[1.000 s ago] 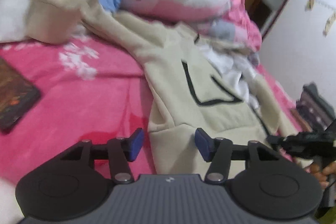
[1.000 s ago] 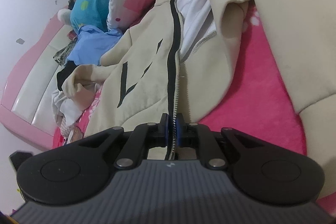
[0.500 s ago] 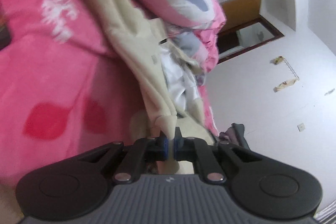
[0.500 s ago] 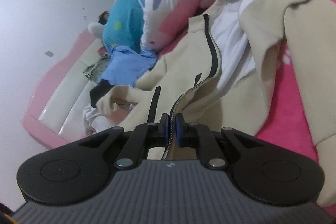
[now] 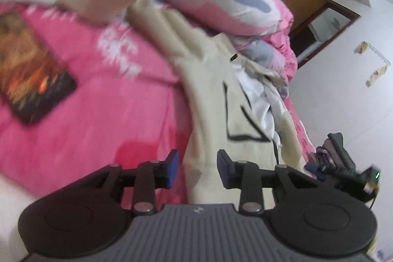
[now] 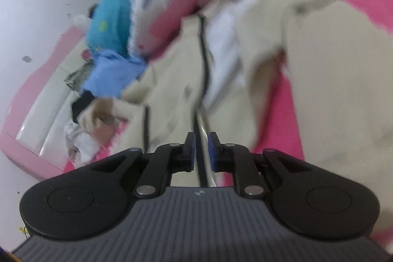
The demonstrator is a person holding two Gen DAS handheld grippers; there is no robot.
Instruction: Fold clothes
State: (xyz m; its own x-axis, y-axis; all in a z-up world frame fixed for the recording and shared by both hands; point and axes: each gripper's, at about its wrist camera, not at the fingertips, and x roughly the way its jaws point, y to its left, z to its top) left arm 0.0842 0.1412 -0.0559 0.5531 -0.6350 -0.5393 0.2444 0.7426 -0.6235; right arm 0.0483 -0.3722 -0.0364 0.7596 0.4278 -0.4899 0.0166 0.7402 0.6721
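Note:
A cream zip-up jacket (image 5: 216, 80) with black trim lies open on the pink bed cover (image 5: 110, 114). My left gripper (image 5: 197, 163) hovers over the jacket's near hem. Its jaws are opening, and the cloth lies under the gap without the blue pads touching it. In the right wrist view the jacket (image 6: 172, 95) is blurred and its black zip edge (image 6: 203, 60) runs straight towards me. My right gripper (image 6: 202, 146) is opening. The zip edge passes through the narrow gap, and a slit shows beside each pad.
A dark tablet-like slab (image 5: 32, 80) lies on the cover at left. Pink-and-white pillows (image 5: 233, 4) and a blue garment (image 6: 113, 70) are piled beyond the jacket. Another cream garment (image 6: 343, 90) fills the right side. A black device with a green light (image 5: 343, 171) sits by the bed's right edge.
The left gripper went from open to shut on the jacket hem and has now let it go again. The right gripper, shut on the zip edge while rising, has parted slightly.

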